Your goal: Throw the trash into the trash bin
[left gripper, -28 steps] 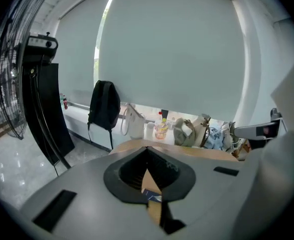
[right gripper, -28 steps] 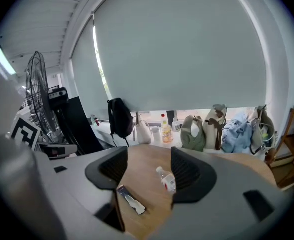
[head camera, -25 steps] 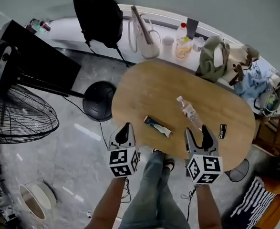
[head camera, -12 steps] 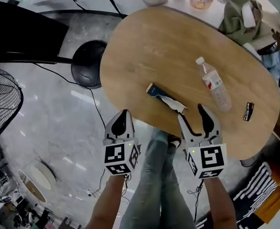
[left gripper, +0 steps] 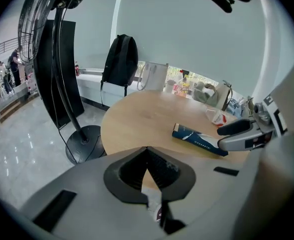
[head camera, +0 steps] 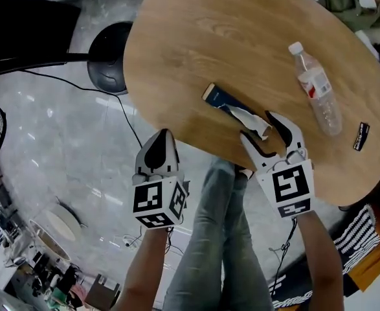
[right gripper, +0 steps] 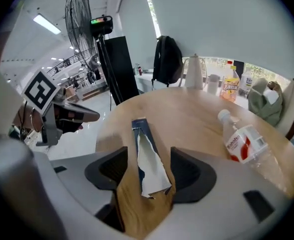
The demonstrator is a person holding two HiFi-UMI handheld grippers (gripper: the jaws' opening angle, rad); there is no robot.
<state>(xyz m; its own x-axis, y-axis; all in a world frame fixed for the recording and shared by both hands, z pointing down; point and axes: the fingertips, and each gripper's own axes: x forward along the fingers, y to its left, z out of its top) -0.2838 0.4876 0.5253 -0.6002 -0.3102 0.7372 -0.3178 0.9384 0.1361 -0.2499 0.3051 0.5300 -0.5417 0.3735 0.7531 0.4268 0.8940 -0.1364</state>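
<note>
A torn blue and white carton (head camera: 236,111) lies flat on the oval wooden table (head camera: 196,50), near its front edge. My right gripper (head camera: 265,129) is open, its jaws on either side of the carton's torn white end (right gripper: 149,171). Farther right on the table lies a clear plastic bottle (head camera: 317,89) with a red label (right gripper: 243,142). My left gripper (head camera: 158,153) is shut and empty, hanging over the floor just off the table's front edge; its own view shows the carton (left gripper: 199,139) ahead to the right. No trash bin is in view.
A small black packet (head camera: 360,137) lies at the table's right end. A round black fan base (head camera: 109,54) with a cable stands on the grey floor left of the table. The person's legs (head camera: 212,245) are below the table edge. A backpack (left gripper: 120,59) and bags sit on the far ledge.
The head view has shifted forward over the table. My right gripper has moved up to the carton so that its jaws now flank the torn end. The left gripper stays shut.
</note>
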